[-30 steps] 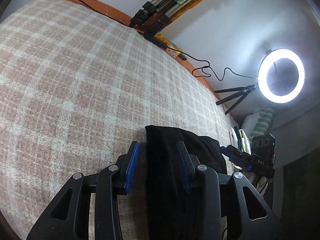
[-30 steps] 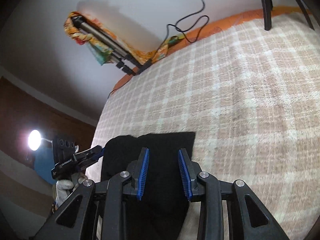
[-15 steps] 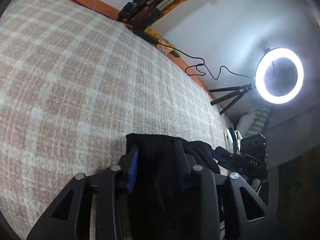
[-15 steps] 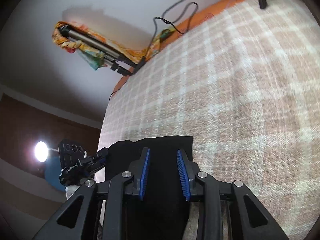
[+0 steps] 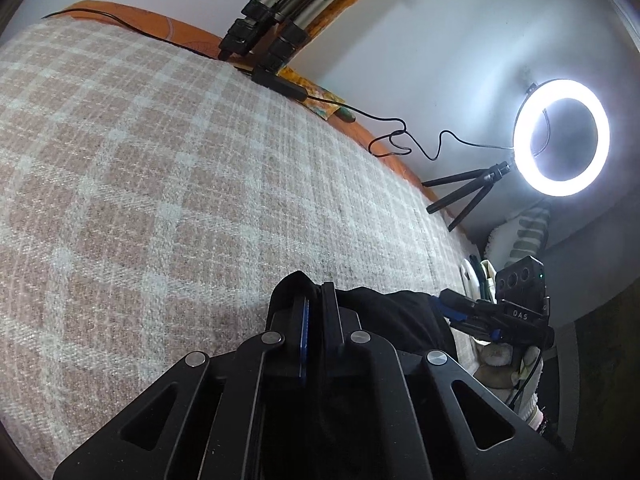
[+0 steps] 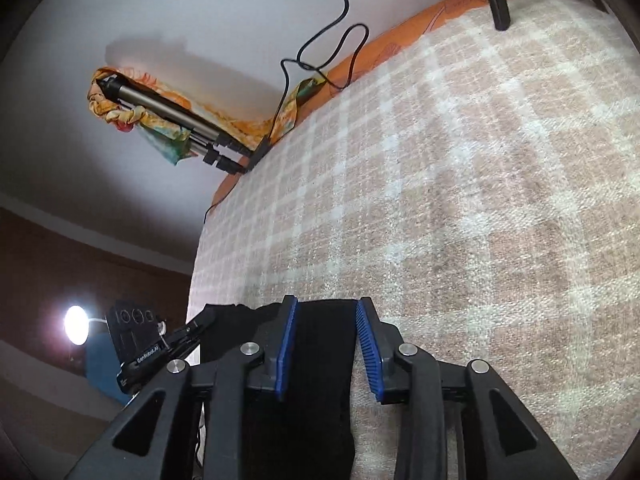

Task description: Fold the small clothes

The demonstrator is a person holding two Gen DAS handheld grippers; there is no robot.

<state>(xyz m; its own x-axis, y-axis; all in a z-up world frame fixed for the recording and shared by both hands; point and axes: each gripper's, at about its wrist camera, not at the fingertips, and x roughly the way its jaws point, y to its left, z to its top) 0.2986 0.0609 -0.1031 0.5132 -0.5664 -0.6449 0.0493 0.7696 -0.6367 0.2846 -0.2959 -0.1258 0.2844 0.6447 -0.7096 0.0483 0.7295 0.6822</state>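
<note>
A small black garment point(image 5: 392, 312) lies on the beige checked blanket point(image 5: 160, 184). My left gripper point(image 5: 314, 300) is shut on the garment's near left corner, with cloth bunched over its fingertips. In the right wrist view the same garment point(image 6: 324, 344) runs between the blue pads of my right gripper point(image 6: 326, 312), which is open around the garment's right edge. The right gripper also shows in the left wrist view point(image 5: 496, 316), at the garment's far side. The left gripper shows in the right wrist view point(image 6: 172, 340), at the left.
A lit ring light point(image 5: 560, 136) on a small tripod stands at the bed's far right edge, its cable point(image 5: 400, 140) trailing along the orange border. A folded tripod point(image 5: 268, 20) wrapped in colourful cloth leans on the wall. A lamp point(image 6: 76, 324) glows at left.
My left gripper has closed from open onto the black garment's corner. The right gripper stays open around the other edge, having moved slightly forward.
</note>
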